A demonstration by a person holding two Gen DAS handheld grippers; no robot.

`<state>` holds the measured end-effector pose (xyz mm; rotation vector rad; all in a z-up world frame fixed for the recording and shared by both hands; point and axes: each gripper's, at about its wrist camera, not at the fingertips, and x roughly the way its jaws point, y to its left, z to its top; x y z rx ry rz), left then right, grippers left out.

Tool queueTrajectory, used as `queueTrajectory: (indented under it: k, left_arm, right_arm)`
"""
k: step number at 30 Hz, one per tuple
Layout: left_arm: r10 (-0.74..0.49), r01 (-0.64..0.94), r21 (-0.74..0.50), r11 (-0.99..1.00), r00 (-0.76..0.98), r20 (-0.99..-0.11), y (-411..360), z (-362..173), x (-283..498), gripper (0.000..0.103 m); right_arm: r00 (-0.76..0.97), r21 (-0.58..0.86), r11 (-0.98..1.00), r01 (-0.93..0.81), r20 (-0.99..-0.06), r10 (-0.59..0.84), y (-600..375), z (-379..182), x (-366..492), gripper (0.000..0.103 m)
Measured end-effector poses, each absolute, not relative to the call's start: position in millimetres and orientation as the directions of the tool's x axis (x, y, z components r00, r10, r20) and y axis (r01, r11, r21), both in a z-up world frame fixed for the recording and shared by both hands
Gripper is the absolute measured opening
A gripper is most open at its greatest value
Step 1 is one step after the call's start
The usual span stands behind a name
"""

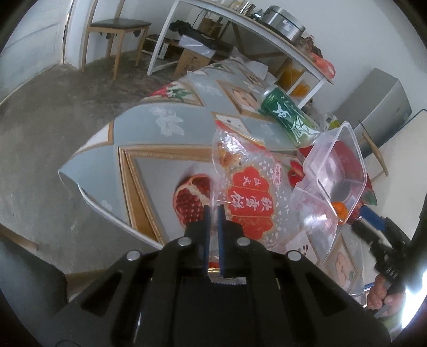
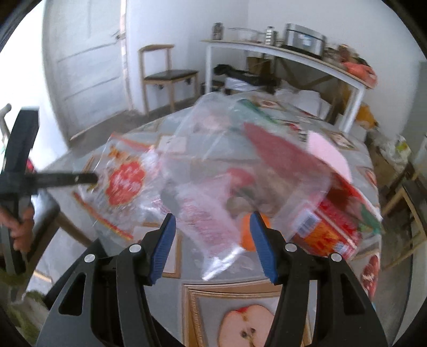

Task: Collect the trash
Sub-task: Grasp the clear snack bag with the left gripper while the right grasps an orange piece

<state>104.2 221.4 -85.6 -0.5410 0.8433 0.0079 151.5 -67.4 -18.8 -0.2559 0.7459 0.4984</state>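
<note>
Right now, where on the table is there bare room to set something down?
Free: the tablecloth left of the printed plastic bag toward the table's edge, and the strip beyond the green cup. Crowded: the clear plastic container, orange and red carton side.

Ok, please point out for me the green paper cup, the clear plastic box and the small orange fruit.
green paper cup (image 1: 287,114), left wrist view, its printed side.
clear plastic box (image 1: 337,170), left wrist view, its transparent wall.
small orange fruit (image 1: 340,208), left wrist view, its peel.

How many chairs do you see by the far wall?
1. A wooden chair with a dark seat stands beside the door, left of the white table. That table's clutter may hide others.
</note>
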Motion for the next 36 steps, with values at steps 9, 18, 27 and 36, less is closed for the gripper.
queueTrajectory:
  k: [9,18,27,36]
  left_arm:
    - [-0.231,-0.184,-0.46,0.869,0.67,-0.705,210,-88,105,0.004]
    - [-0.244,-0.171,-0.466,0.868,0.67,-0.701,207,-89,105,0.004]
    - [-0.254,-0.164,-0.471,0.867,0.668,-0.699,206,-89,108,0.004]
    - [-0.258,-0.163,-0.475,0.865,0.667,-0.699,206,-89,109,0.004]
  right_arm:
    - [0.614,-0.067,0.899,-0.434,-0.752,0.241,-74,-21,187,0.046]
    - [0.553,-0.083,0.924,-0.373,-0.82,0.149,-65,-43,215,0.037]
    - [0.546,-0.121,0.926,-0.357,-0.832,0.101,-56,-46,218,0.029]
    - [0.534,-0.12,0.926,-0.358,-0.84,0.098,-54,-48,215,0.018]
